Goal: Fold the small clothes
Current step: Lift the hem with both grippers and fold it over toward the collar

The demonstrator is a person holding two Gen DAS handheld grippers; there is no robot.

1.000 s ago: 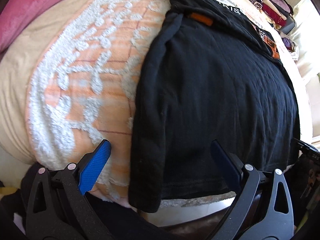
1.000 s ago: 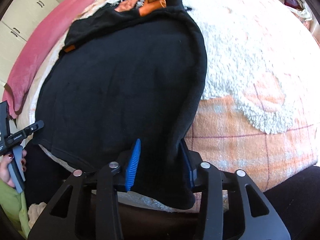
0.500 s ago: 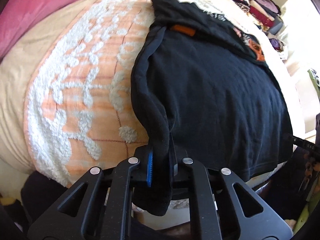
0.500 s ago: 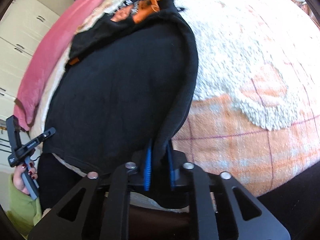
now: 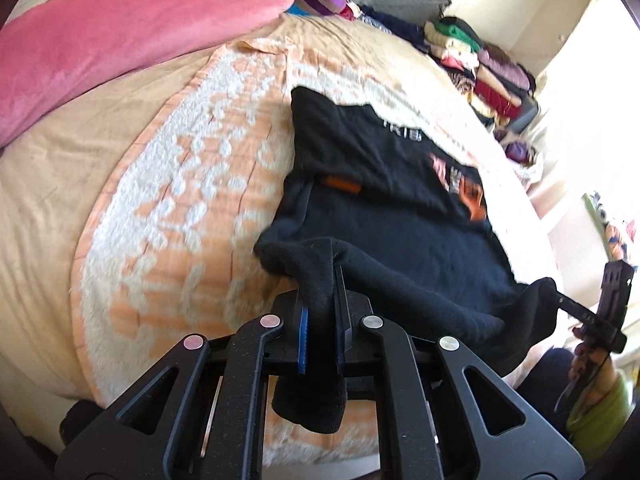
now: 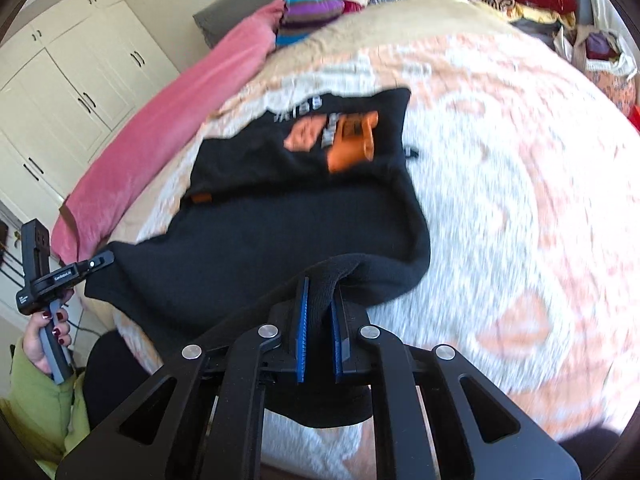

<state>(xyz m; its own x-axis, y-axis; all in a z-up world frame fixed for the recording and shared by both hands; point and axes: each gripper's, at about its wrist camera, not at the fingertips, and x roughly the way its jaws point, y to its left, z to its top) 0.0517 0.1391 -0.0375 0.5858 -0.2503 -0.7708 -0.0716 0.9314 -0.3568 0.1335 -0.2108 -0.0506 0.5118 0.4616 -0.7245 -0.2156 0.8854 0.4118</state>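
A black shirt (image 5: 400,216) with an orange print lies on the orange-and-white bedspread (image 5: 180,200). My left gripper (image 5: 322,304) is shut on the shirt's near left bottom corner and holds it lifted. My right gripper (image 6: 320,304) is shut on the near right bottom corner of the shirt (image 6: 280,220), also lifted. The hem hangs between the two. The far part with the print (image 6: 344,136) still lies flat. Each gripper shows at the edge of the other's view: the right gripper's handle (image 5: 608,304) at right, the left gripper's handle (image 6: 44,272) at left.
A pink blanket (image 5: 120,36) lies along the bed's far left. Stacks of folded clothes (image 5: 480,68) sit at the far right of the bed. White wardrobe doors (image 6: 72,80) stand beyond the bed. The bed's near edge is just below the grippers.
Both grippers closed on the shirt's bottom corners, then lifted them and carried the hem forward toward the printed end. The shirt's near half has come off the bedspread.
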